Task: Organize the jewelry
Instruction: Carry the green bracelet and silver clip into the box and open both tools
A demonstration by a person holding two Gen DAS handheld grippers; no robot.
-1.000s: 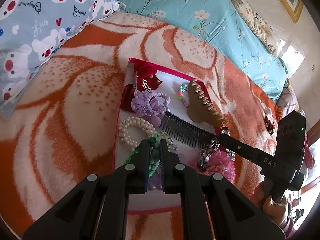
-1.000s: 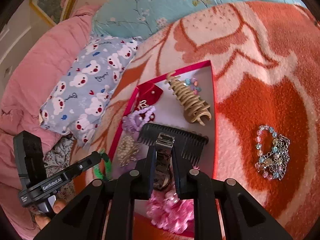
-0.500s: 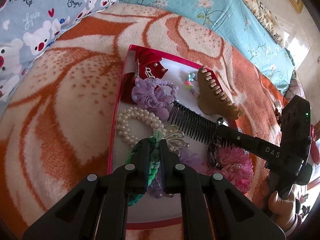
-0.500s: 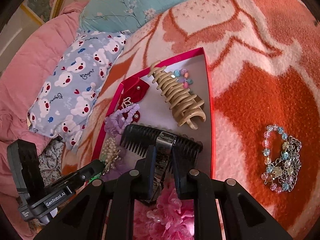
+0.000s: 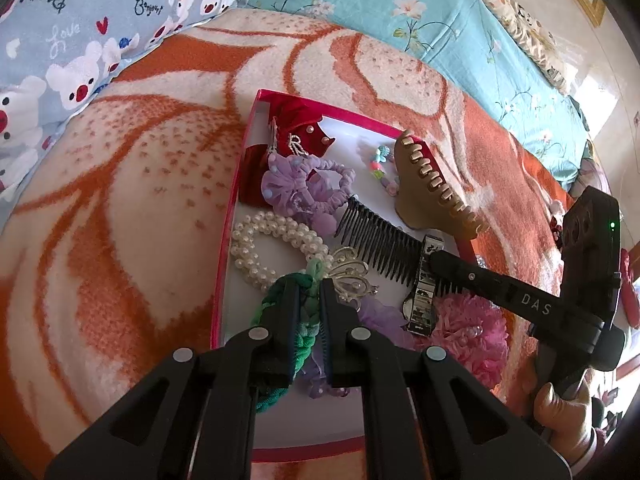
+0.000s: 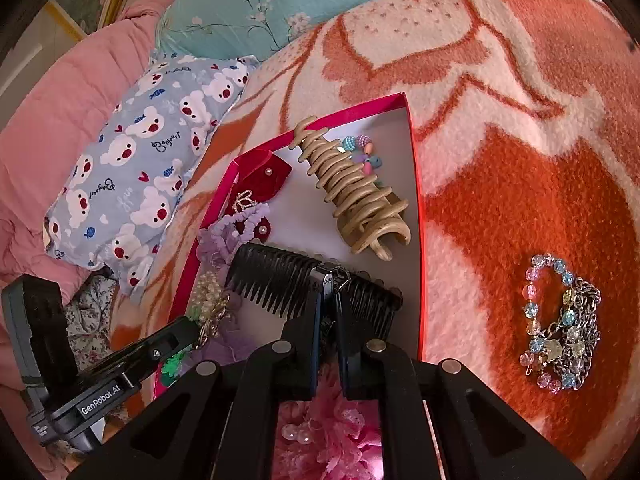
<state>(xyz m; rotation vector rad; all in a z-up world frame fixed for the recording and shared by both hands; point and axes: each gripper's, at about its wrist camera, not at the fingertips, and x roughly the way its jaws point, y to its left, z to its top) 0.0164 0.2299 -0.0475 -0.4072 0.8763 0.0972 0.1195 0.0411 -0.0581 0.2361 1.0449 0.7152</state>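
Left wrist view first: my left tool is clenched on a green braided band, which hangs over the near left corner of the box. From the same view my right tool reaches in from the right, its jaws drawn tight on a strap-like watch that lies across the black comb. In the right wrist view the right tool has that strap pinched between its pads, just above the comb.

Out from the tools, I judge the box already well filled. I see a pearl bracelet, a purple scrunchie, a gold butterfly clip, a red velvet piece, a tan claw clip, small coloured beads and a pink scrunchie at the near right corner. All of it rests inside or on the rim.

Still to do, as I read it: both held pieces need setting down inside. A beaded bracelet tangled with a chain lies out on the blanket, well apart from the box, so that remains to be fetched. A red item at the far right edge of the left view is too blurred for me to name.
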